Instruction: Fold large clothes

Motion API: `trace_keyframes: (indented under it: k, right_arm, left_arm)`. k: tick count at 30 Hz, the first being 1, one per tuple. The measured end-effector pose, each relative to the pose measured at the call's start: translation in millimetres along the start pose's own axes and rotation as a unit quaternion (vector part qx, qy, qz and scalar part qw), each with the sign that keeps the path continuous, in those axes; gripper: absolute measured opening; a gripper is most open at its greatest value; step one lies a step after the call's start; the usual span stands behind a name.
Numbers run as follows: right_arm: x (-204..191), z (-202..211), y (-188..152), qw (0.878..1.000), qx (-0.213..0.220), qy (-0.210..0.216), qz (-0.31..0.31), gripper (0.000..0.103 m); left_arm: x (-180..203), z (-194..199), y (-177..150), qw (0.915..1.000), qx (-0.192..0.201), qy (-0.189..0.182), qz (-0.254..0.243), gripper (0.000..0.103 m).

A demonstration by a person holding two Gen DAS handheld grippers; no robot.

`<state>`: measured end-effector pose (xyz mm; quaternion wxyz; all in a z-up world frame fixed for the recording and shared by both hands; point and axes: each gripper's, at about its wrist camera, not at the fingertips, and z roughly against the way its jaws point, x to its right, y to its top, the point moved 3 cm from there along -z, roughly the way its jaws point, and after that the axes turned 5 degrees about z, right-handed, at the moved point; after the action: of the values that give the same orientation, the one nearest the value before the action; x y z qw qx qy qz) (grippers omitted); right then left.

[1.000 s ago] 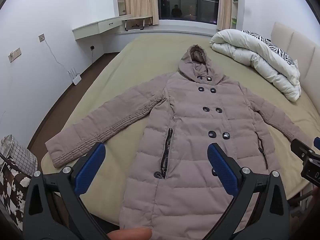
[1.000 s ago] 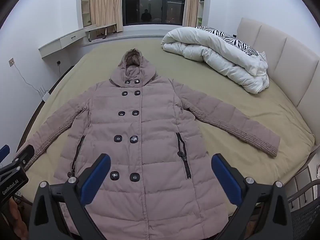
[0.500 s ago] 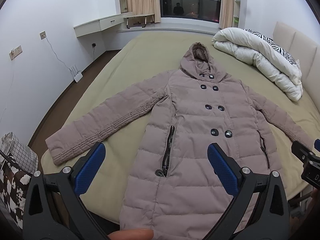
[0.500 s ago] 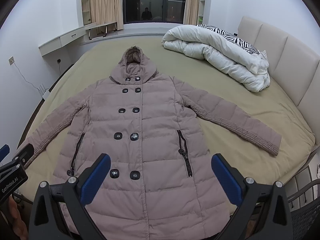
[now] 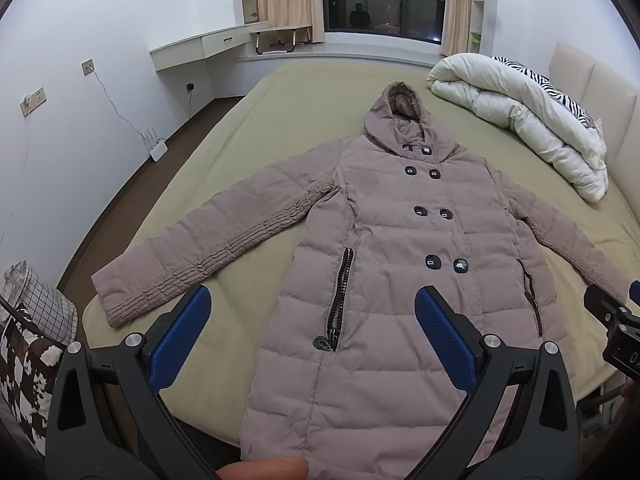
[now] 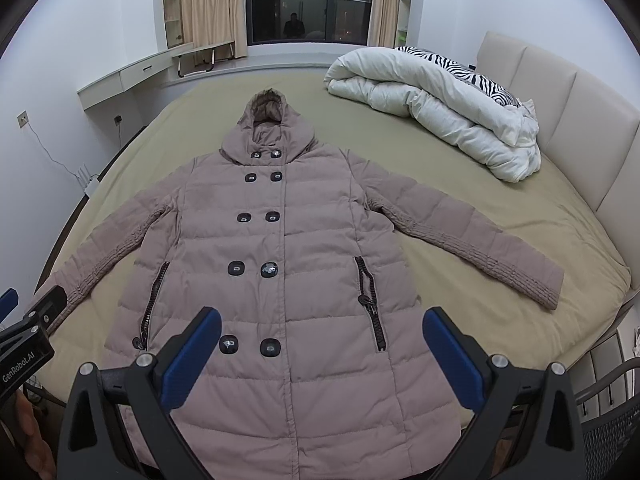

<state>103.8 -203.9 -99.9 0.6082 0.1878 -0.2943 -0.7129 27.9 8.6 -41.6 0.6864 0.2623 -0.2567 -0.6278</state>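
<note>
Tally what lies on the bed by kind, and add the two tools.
Puffer coat: 1, spread flat, front up, sleeves out
White duvet: 1, bundled near the headboard
Zebra-print pillow: 1, partly hidden behind the duvet
Tools: 2, left tool and right tool, both open above the coat's hem
Total: 5

Both views tip slightly downward over the bed; nothing on it shifts.

In the left wrist view the coat point(image 5: 400, 264) sits lower in the picture than a second ago, its hood point(image 5: 400, 116) further below the window point(image 5: 384, 0), and more of the wall beneath the sill shows. In the right wrist view the coat's hood point(image 6: 268, 120) likewise drops lower, and the bottom pair of buttons point(image 6: 248, 346) now lies level with the pads of the right gripper point(image 6: 320, 344).
</note>
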Motion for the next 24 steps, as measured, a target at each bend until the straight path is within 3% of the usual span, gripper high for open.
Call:
trace_keyframes:
  k: [24]
  right_arm:
    - [-1.5, -3.0, -3.4, 1.0, -0.003, 0.002, 0.0, 0.103]
  left_arm:
    - [-3.2, -4.9, -3.1, 1.0, -0.001, 0.001, 0.001, 0.103]
